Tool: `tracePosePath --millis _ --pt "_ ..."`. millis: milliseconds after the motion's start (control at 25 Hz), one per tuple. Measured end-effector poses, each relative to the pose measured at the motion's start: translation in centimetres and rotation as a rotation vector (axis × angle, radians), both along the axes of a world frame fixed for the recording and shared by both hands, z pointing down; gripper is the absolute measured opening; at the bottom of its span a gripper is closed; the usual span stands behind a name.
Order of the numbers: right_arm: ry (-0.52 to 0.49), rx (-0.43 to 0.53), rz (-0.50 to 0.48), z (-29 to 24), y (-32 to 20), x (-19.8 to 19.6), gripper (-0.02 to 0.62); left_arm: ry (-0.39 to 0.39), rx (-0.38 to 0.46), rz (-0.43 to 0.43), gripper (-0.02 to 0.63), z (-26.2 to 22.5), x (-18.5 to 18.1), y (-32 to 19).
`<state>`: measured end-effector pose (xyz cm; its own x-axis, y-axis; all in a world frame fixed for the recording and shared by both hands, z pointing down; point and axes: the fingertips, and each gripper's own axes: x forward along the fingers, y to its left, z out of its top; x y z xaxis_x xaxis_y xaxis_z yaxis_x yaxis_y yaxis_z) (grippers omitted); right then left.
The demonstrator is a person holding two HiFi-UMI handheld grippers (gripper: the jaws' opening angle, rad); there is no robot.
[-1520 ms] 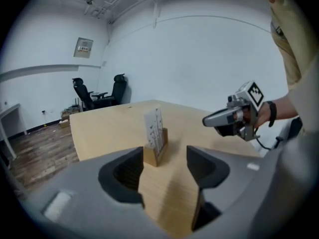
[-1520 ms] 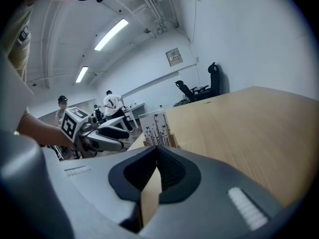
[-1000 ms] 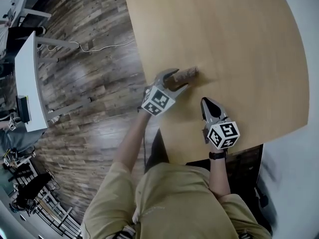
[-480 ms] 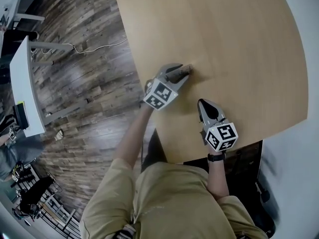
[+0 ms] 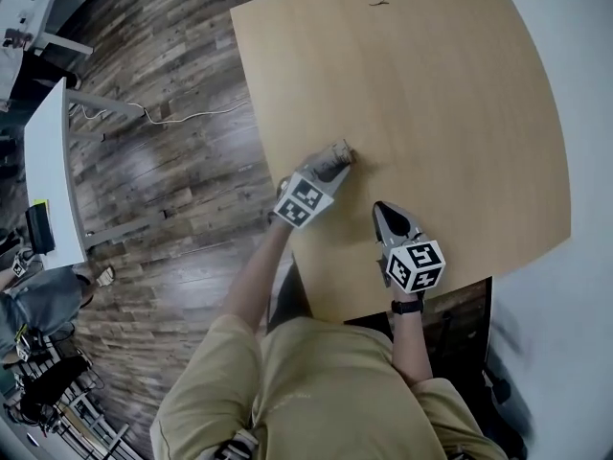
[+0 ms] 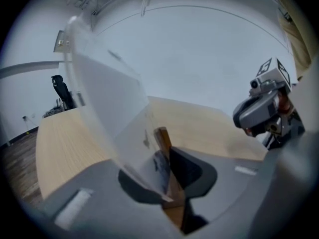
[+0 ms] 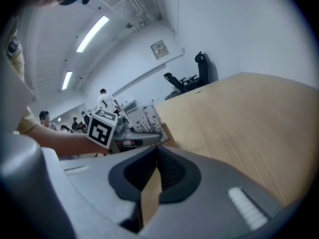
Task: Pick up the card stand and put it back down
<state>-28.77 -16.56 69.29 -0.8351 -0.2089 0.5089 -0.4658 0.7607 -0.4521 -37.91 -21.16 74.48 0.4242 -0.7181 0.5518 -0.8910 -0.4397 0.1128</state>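
Observation:
The card stand (image 5: 341, 149), a small wooden block carrying a clear plastic panel, sits on the light wooden table (image 5: 441, 94) near its left edge. My left gripper (image 5: 330, 165) reaches it from the near-left side. In the left gripper view the wooden block (image 6: 162, 139) and the clear panel (image 6: 107, 98) are pinched between the closing pads of the left gripper (image 6: 167, 171). My right gripper (image 5: 384, 210) hovers over the table to the right of the stand, apart from it. Its jaws (image 7: 157, 156) are together with nothing in them.
The table's left edge runs just beside the stand, with wood-plank floor below. A white desk (image 5: 48, 161) and a loose cable (image 5: 182, 113) lie on the left. A small dark mark (image 5: 379, 4) is at the table's far edge. Office chairs (image 7: 199, 68) stand beyond the table.
The left gripper's jaws have narrowed from wide open around the stand to pinching it. The right gripper has stayed in about the same place.

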Motion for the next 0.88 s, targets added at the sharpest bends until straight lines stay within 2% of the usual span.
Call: tracePosePath --millis 280,560,880 --pt "-0.040 0.114 -0.020 -7.6 -0.5 0.2 0.006 0.055 0.013 -0.115 0.051 -7.8 0.0 3.1" --pt "-0.120 0.209 -0.032 -14.7 -1.2 1.0 0.006 0.032 0.113 -0.250 0.051 -17.5 0.1 4.3" --pt "-0.226 0.339 -0.045 -22.3 -0.1 1.3 0.005 0.009 0.269 -0.408 0.051 -27.3 1.3 6.0"
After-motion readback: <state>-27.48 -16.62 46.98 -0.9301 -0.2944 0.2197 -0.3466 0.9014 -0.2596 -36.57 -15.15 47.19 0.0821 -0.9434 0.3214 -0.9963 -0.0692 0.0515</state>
